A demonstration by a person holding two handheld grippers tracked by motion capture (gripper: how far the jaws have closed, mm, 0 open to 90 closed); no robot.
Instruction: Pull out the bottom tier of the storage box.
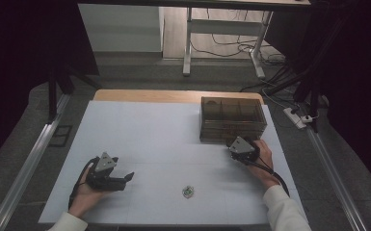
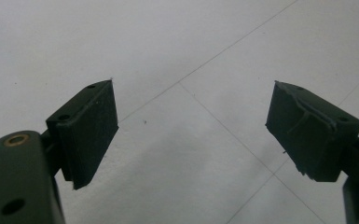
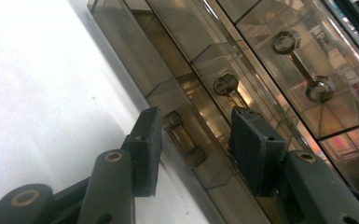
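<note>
- White sheeting covers the table [image 1: 139, 130], with dark floor, cables and a desk frame beyond its far edge.
- At the table's far right stands the smoky clear drawer box [image 1: 232, 119], a stack of shallow drawers, each with a dumbbell-shaped handle on its front.
- Seen from the right gripper view, the bottom drawer handle [image 3: 183, 138] lies between the two jaws, which stand apart; neither pad looks to be pressing on it.
- The right gripper [image 1: 241, 144] sits just at the box's front lower right corner, pointed into the drawer fronts.
- My reading: the step in hand is taking hold of that lowest handle in order to draw the drawer out. The next move calls for closing squarely on the bar between its two knobs, then pulling straight back, level with the table, so the light box does not slide or tip.
- Well apart on the near left, the left gripper [image 1: 125, 179] rests low over bare table, jaws wide and empty.
- A small green and white object [image 1: 188, 191] lies near the front edge, between the hands; it is too small to identify.
</note>
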